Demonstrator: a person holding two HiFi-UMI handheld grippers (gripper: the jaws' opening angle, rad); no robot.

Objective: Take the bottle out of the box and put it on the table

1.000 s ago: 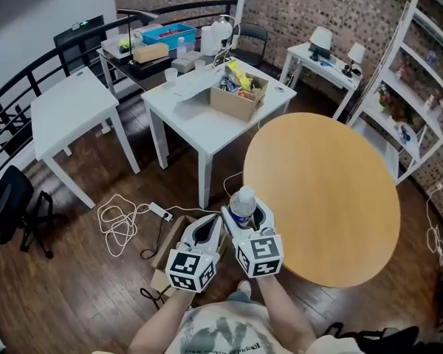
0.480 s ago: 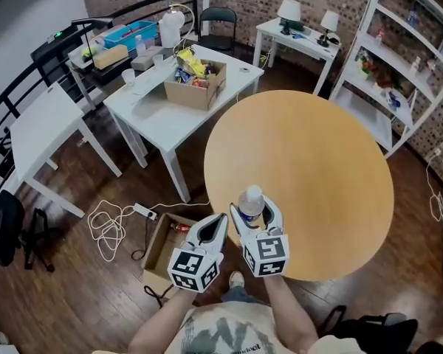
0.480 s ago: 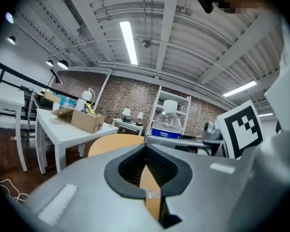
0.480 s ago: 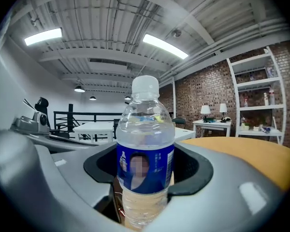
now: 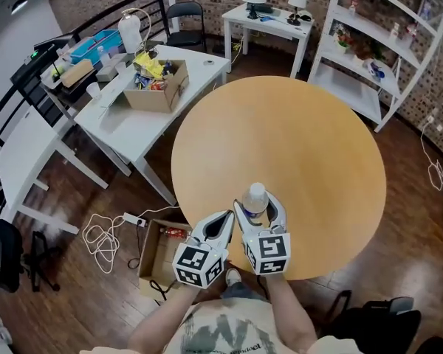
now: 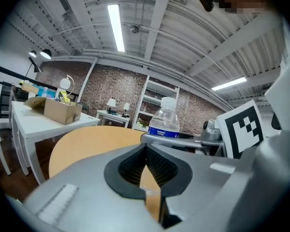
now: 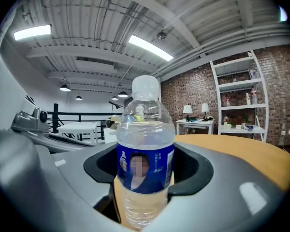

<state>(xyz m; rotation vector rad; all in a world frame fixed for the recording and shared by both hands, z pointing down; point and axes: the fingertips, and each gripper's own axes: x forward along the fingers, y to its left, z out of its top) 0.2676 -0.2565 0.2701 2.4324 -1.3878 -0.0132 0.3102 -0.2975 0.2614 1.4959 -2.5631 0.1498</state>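
Observation:
A clear water bottle (image 5: 257,193) with a white cap and blue label (image 7: 146,164) stands upright between the jaws of my right gripper (image 5: 258,201), which is shut on its lower body. It hangs over the near edge of the round wooden table (image 5: 295,146). My left gripper (image 5: 226,218) is close beside it on the left, shut with nothing between its pads (image 6: 135,170). The left gripper view shows the bottle (image 6: 164,123) to its right. The open cardboard box (image 5: 156,253) lies on the floor, left of the grippers.
A white table (image 5: 125,120) at the back left carries a second cardboard box (image 5: 159,91) full of snacks. Cables and a power strip (image 5: 136,218) lie on the floor near the box. White shelves (image 5: 384,43) and a small lamp desk (image 5: 269,21) stand behind the round table.
Both grippers, with the bottle in the right one, have moved from above the floor box to above the round table's near edge. The view has swung right with them.

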